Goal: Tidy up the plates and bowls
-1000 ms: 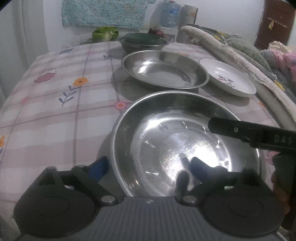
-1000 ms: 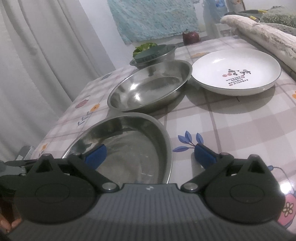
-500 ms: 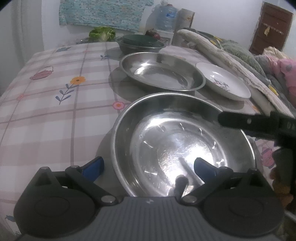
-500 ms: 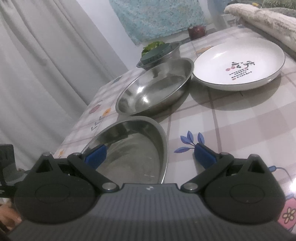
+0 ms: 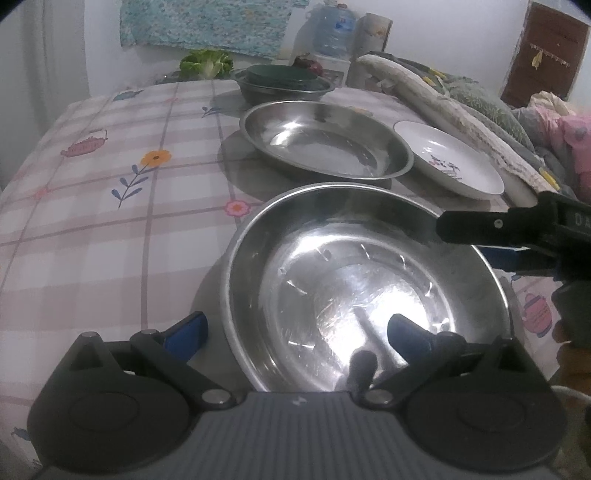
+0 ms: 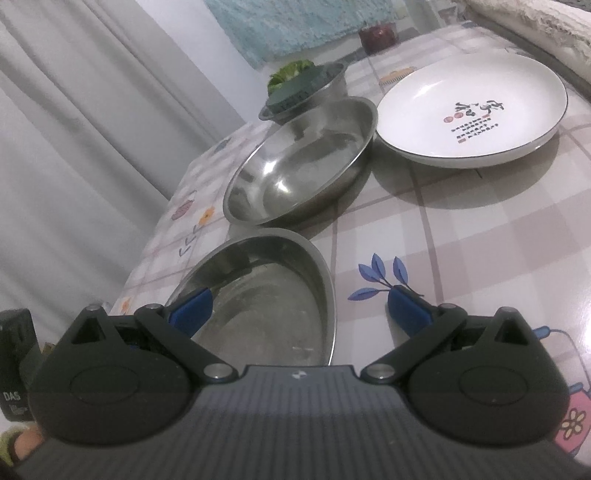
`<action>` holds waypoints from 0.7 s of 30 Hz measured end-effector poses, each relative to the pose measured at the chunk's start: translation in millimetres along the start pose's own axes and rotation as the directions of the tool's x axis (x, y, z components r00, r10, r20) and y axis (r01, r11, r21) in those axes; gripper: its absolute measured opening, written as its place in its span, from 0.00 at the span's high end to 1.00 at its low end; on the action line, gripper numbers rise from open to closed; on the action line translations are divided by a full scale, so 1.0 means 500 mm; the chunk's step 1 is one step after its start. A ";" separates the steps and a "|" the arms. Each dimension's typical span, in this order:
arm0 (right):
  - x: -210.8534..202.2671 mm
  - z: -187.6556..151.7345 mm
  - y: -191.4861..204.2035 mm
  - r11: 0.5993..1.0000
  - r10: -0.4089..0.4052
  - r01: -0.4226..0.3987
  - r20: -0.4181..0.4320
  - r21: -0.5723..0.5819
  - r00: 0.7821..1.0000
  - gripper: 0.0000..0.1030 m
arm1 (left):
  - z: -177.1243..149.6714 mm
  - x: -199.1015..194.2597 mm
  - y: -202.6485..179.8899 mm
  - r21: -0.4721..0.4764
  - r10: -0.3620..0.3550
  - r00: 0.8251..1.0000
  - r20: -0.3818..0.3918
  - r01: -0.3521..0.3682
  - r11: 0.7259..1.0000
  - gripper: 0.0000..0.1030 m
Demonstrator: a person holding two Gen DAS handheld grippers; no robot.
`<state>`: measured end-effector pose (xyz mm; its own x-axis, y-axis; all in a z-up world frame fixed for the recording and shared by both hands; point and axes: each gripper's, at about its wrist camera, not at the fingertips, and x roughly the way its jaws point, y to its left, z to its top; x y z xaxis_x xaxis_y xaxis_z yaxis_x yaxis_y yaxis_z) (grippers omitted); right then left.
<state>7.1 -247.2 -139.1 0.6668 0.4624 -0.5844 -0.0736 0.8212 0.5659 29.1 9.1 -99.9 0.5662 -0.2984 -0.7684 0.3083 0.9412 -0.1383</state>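
A near steel bowl [image 5: 362,280] sits on the checked tablecloth [image 5: 110,221]; it also shows in the right wrist view [image 6: 266,302]. My left gripper [image 5: 295,334] is open, straddling its near left rim. My right gripper [image 6: 299,308] is open, straddling its right rim, and shows as a black body [image 5: 517,229] in the left wrist view. Behind stand a second steel bowl [image 5: 325,142] [image 6: 303,158], a white plate with printed writing [image 5: 448,162] [image 6: 469,114], and a small steel bowl holding a dark green dish [image 5: 284,83] [image 6: 306,92].
A rolled quilt and bedding [image 5: 461,107] run along the table's right side. A leafy green vegetable [image 5: 207,64] and a water jug [image 5: 330,29] stand at the back. A grey curtain [image 6: 74,147] hangs past the table's left edge [image 6: 155,236].
Both grippers have drawn back a little and tilted; the near steel bowl has stayed in place. The left gripper's fingers have stayed open across its rim.
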 end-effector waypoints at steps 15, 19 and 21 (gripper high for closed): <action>-0.011 0.007 -0.044 0.986 0.086 -0.089 0.024 0.144 0.996 0.01 | -0.002 -0.006 0.022 -0.052 -0.059 0.998 0.032 0.061 0.997 0.00; -0.011 0.009 -0.039 0.987 0.074 -0.074 0.010 0.145 0.997 0.01 | -0.003 -0.005 0.020 -0.040 -0.060 0.997 0.038 0.061 0.997 0.00; -0.012 0.005 -0.030 0.991 0.053 -0.054 0.010 0.121 0.999 0.01 | -0.003 -0.005 0.019 -0.035 -0.058 0.997 0.040 0.060 0.998 0.00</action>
<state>6.1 -263.4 -142.6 0.6693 0.5019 -0.5479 -0.0188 0.7486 0.6627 29.3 19.1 -100.4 0.5777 -0.3588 -0.7332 0.3144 0.9267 -0.2058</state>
